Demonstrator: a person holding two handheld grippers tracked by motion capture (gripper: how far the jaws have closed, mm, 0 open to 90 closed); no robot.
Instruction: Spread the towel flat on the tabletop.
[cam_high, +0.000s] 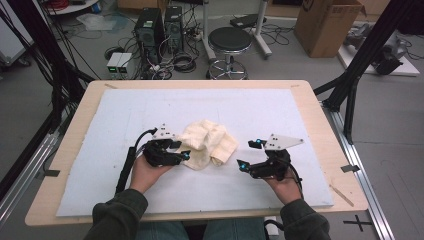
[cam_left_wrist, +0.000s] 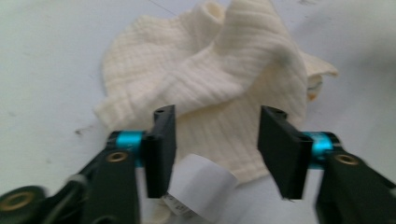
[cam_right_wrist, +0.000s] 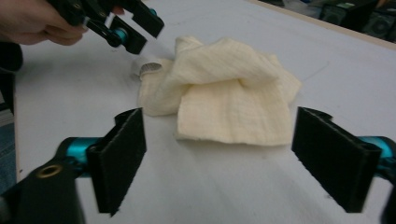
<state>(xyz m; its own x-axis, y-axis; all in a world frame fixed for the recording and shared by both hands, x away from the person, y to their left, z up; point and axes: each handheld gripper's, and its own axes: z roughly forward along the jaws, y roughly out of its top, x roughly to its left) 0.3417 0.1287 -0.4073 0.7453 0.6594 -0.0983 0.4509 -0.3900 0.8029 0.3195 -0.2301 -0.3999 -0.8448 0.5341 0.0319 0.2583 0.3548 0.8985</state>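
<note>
A crumpled cream waffle-weave cloth (cam_high: 210, 142) lies in the middle of the white mat (cam_high: 150, 105). My left gripper (cam_high: 181, 150) sits at the cloth's left edge, jaws open. In the left gripper view the cloth (cam_left_wrist: 210, 79) lies just beyond that gripper (cam_left_wrist: 217, 112), and a curled white label (cam_left_wrist: 201, 186) pokes up between the jaws, which press on nothing. My right gripper (cam_high: 246, 154) hovers to the right of the cloth, a short gap away. In the right gripper view its jaws (cam_right_wrist: 219, 113) stand wide open and bare, with the cloth (cam_right_wrist: 229, 93) ahead and the left gripper (cam_right_wrist: 135, 30) beyond it.
The mat covers a wooden table (cam_high: 75, 125) whose rim shows all round. On the floor beyond the far edge stand a black stool (cam_high: 229, 42), two computer towers (cam_high: 150, 30) with tangled cables, and a cardboard box (cam_high: 325, 25). Black frame struts rise at both sides.
</note>
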